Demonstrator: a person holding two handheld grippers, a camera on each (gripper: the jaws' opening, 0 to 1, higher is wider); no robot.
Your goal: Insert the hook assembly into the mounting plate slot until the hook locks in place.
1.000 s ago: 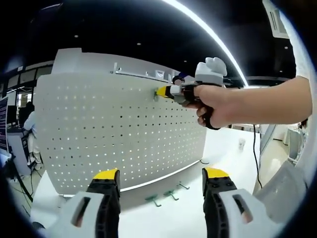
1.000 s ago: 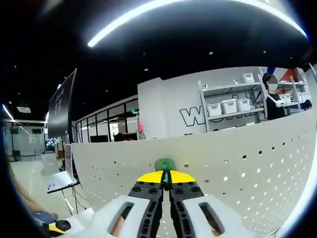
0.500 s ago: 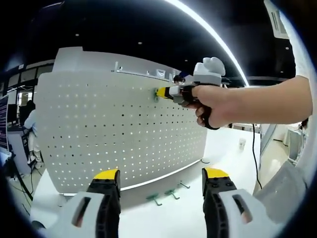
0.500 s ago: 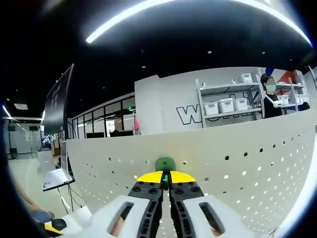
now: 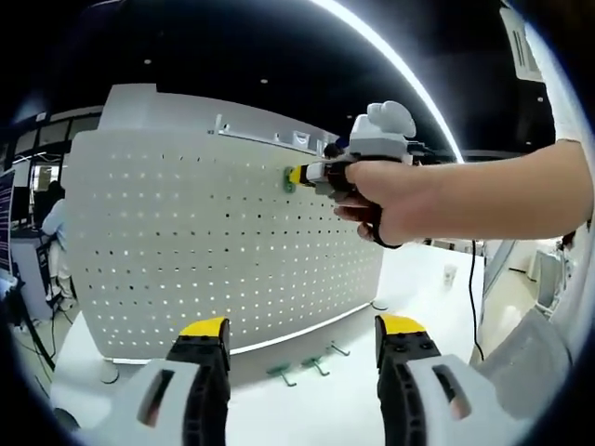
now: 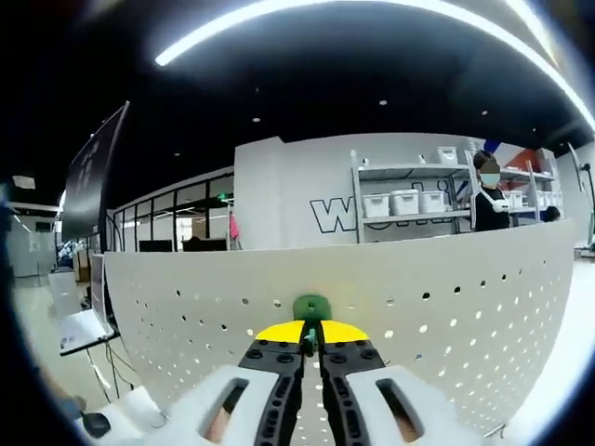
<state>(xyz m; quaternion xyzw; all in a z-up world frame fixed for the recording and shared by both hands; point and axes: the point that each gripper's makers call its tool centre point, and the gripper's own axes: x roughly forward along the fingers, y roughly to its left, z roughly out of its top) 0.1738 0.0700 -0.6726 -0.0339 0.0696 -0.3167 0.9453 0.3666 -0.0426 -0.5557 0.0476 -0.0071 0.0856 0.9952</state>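
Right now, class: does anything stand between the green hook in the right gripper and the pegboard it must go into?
Nothing visible does. The right gripper holds the green hook right at the pegboard, near its upper edge.

1. The pegboard [image 5: 223, 242] is faced by the left gripper view from low over the table [image 5: 325, 409], set back.
2. The pegboard's upper edge is viewed closely by the right gripper view.
3. The pegboard and green hook [image 6: 311, 308] are shared.
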